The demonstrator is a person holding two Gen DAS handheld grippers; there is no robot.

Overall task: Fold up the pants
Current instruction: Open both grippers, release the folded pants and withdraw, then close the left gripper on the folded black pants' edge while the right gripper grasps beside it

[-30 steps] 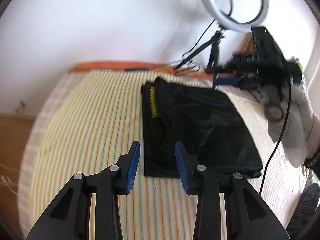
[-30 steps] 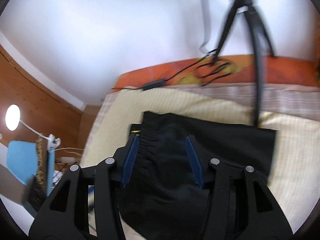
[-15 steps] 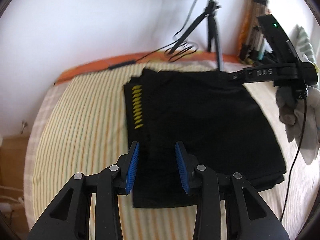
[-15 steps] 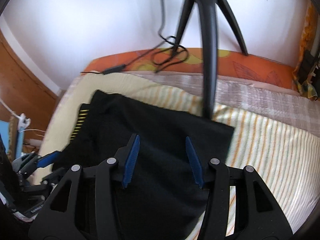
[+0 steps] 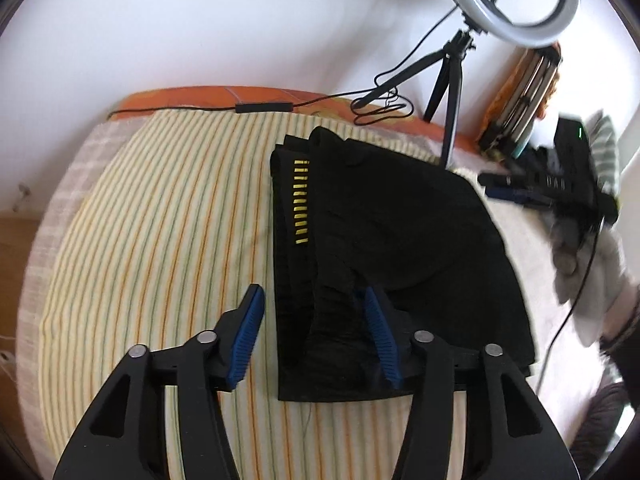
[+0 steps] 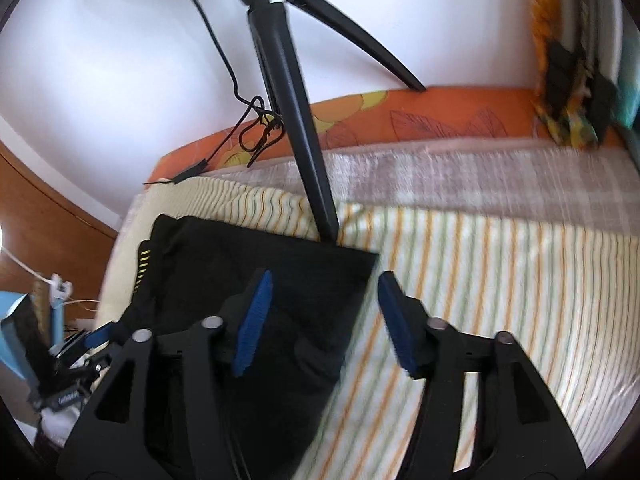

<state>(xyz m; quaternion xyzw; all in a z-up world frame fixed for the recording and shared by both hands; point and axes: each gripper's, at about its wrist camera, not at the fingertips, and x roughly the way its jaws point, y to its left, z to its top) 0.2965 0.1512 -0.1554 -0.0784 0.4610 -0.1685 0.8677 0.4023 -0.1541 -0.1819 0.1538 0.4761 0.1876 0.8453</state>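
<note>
The black pants (image 5: 400, 248) lie folded into a rectangle on the striped bed cover (image 5: 160, 240), with a row of yellow marks on the waistband at the left edge. My left gripper (image 5: 314, 334) is open and empty, low over the pants' near left corner. My right gripper (image 6: 324, 320) is open and empty over the pants' right edge (image 6: 280, 280). The right gripper also shows in the left wrist view (image 5: 516, 192), blurred, at the pants' far right side.
A ring light on a black tripod (image 5: 452, 80) stands at the head of the bed; one tripod leg (image 6: 304, 152) touches down right behind the pants. Its cable (image 5: 280, 106) runs along the orange sheet. Stacked items (image 5: 520, 100) lean against the wall. A wooden floor lies left.
Both grippers have opened wider. The left has drawn back toward the pants' near left corner. The right has shifted right, from over the pants' middle to their right edge.
</note>
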